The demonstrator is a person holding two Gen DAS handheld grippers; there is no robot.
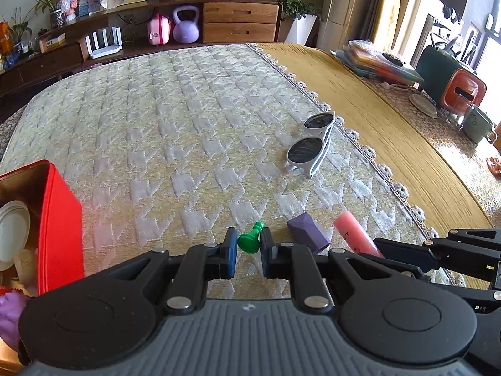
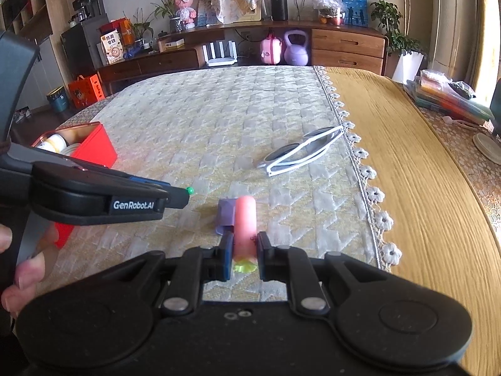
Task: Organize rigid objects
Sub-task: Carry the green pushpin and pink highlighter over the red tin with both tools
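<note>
- Red rectangular metal tin (image 1: 61,219) cut off at left edge of left wrist view, contents only partly visible: white round lids, rest unclear
- Small green plastic chess pawn (image 1: 250,240) clamped between pads of left gripper (image 1: 247,244), base toward camera, head pointing away; in right wrist view only green tip showing past jaw
- Pink cylindrical tube (image 2: 245,228) pinched in right gripper (image 2: 245,252), long axis pointing away from camera, yellow-green end blurred near palm
- Purple faceted block (image 1: 308,232) on quilted cream mat (image 1: 188,119), partly hidden behind tube in right view
- White-framed sunglasses (image 1: 313,144) folded, further right on mat, near lace edge
</note>
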